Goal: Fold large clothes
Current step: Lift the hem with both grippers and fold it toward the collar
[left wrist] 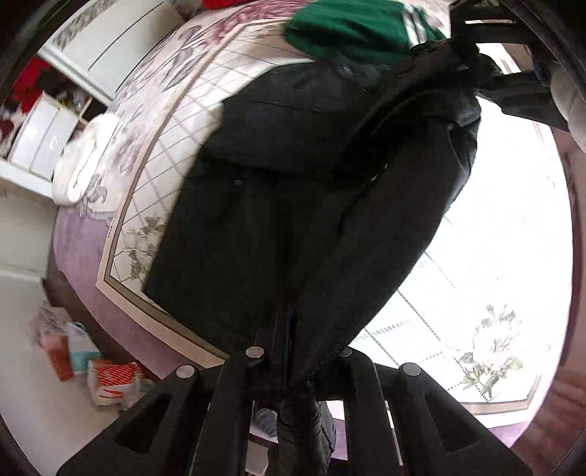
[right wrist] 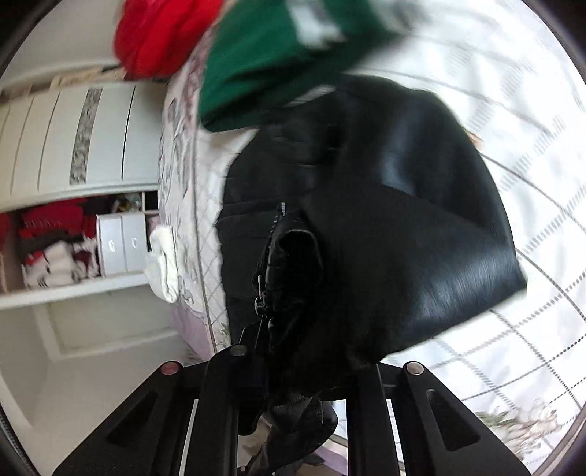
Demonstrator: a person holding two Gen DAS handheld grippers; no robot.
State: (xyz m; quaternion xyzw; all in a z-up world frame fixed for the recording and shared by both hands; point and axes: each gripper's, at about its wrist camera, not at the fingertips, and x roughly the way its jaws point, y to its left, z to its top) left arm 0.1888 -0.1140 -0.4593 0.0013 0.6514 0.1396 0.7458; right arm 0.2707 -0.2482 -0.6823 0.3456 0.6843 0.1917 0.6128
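A large black leather jacket (left wrist: pixel 256 205) lies partly on the floral bedspread (left wrist: pixel 494 227) and is lifted along one edge. My left gripper (left wrist: pixel 293 348) is shut on a fold of the jacket near its hem. My right gripper shows at the top right of the left wrist view (left wrist: pixel 472 47), shut on the jacket's far end. In the right wrist view, my right gripper (right wrist: pixel 289 351) is shut on the zipper edge of the jacket (right wrist: pixel 421 219), whose shiny panel hangs ahead of it.
A folded green garment (left wrist: pixel 351 29) lies on the bed beyond the jacket, also in the right wrist view (right wrist: pixel 278 62), with a red garment (right wrist: pixel 161 36) beside it. A white towel (left wrist: pixel 84 161) sits at the bed edge. A wardrobe (right wrist: pixel 73 146) and floor clutter (left wrist: pixel 91 366) are left.
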